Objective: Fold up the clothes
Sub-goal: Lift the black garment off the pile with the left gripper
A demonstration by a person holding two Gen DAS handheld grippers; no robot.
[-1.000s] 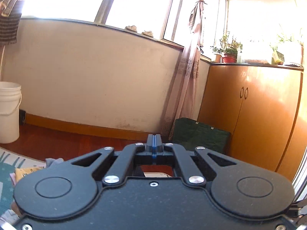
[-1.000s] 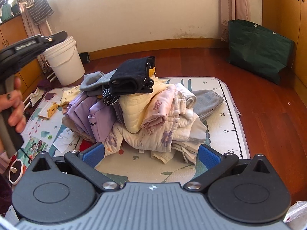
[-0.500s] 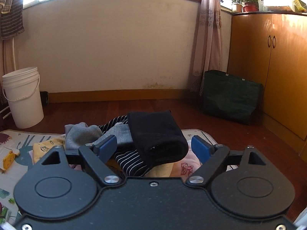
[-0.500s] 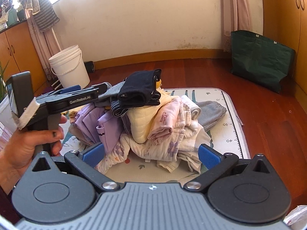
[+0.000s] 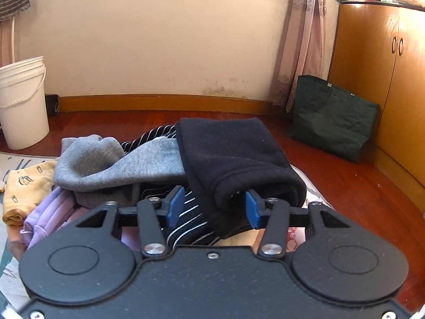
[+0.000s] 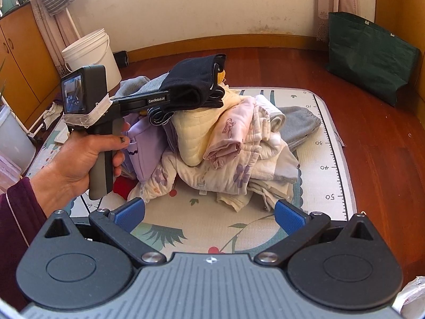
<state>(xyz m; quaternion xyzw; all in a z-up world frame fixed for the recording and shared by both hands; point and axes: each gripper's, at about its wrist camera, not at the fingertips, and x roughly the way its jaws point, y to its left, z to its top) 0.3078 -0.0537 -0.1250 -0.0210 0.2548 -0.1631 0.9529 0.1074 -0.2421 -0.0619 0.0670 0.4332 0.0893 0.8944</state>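
Observation:
A heap of clothes (image 6: 225, 143) lies on a patterned play mat (image 6: 326, 164). On top sits a folded black garment (image 5: 233, 159), which also shows in the right wrist view (image 6: 196, 82), over a striped one (image 5: 191, 220) and a grey knit (image 5: 111, 164). My left gripper (image 5: 213, 210) is open at the top of the heap, its blue pads (image 5: 175, 204) on either side of the black garment's near end; it also shows in the right wrist view (image 6: 159, 101). My right gripper (image 6: 209, 215) is open and empty, low over the mat in front of the heap.
A white bucket (image 6: 90, 55) stands at the back left and a dark green bag (image 6: 369, 55) at the back right by orange cupboards (image 5: 390, 79). Red wooden floor (image 6: 385, 138) surrounds the mat. A white bin (image 6: 13, 138) is at the left.
My left gripper has tilted down from the wall, opened, and moved forward onto the top of the heap, its pads now around the black garment. The right gripper has drawn back a little.

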